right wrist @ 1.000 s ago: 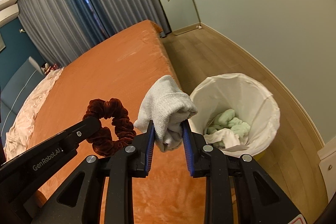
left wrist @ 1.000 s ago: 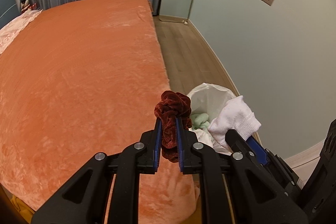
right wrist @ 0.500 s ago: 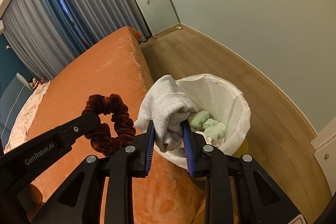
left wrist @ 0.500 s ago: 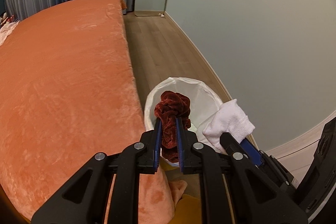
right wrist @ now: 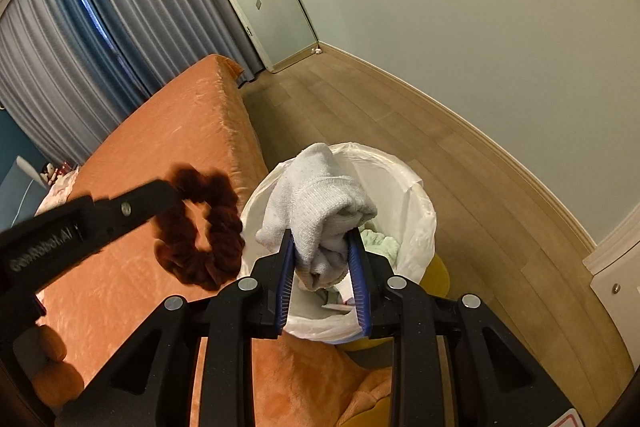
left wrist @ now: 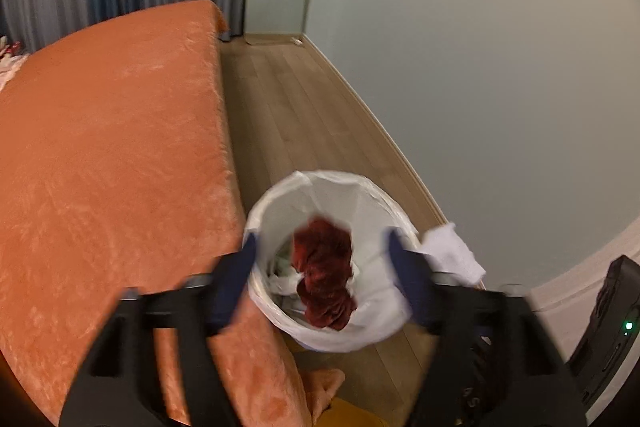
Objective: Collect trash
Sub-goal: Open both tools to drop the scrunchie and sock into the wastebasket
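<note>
Left wrist view blurs the just-opened left gripper (left wrist: 320, 259) around the scrunchie (left wrist: 325, 275); right gripper (right wrist: 323, 259) clamps sock (right wrist: 316, 211).

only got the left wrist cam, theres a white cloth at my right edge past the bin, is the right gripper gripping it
observer: yes, the right gripper is shut on it. It is a white sock, clamped at its bunched lower end.
operator: is it over the bin
observer: in the right wrist view the sock hangs in front of the mouth of the bin, above the near rim.
operator: whats in there already
observer: crumpled pale green pieces lie inside, just right of the sock.
</note>
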`<state>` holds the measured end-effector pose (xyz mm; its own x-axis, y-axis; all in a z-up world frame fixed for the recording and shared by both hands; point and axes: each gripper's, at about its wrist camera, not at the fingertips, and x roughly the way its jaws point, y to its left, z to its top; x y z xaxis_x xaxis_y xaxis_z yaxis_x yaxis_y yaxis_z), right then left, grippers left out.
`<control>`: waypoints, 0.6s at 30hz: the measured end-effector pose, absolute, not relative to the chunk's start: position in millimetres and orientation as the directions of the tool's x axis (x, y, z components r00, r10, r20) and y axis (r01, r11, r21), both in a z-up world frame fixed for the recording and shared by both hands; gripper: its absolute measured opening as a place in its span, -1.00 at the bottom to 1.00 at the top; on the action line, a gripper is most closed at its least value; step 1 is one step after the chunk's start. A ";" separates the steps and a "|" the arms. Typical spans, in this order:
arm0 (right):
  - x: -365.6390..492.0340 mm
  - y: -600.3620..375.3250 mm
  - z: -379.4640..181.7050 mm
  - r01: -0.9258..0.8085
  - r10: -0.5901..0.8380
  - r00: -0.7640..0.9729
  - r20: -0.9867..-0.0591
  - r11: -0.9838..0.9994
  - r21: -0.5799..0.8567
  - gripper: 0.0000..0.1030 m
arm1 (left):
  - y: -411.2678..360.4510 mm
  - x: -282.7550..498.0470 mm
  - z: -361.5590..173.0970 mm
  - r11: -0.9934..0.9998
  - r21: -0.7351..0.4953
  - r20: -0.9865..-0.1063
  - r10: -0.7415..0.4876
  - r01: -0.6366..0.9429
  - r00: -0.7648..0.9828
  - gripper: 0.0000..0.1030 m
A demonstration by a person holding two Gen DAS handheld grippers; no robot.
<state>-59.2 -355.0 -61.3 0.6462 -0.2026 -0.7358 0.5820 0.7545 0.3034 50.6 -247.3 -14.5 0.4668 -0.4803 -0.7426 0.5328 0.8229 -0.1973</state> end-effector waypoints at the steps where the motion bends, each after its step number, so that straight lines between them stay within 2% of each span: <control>1: -57.5 -356.5 -61.7 0.583 -0.203 0.644 -0.737 0.755 0.301 -0.51 | -243.1 51.8 -14.0 0.832 -0.202 -0.732 -0.479 0.517 0.484 0.47; 18: -27.3 -348.0 -63.7 0.550 -0.192 0.632 -0.751 0.794 0.260 -0.44 | -219.2 71.1 -26.9 0.872 -0.140 -0.754 -0.401 0.468 0.521 0.46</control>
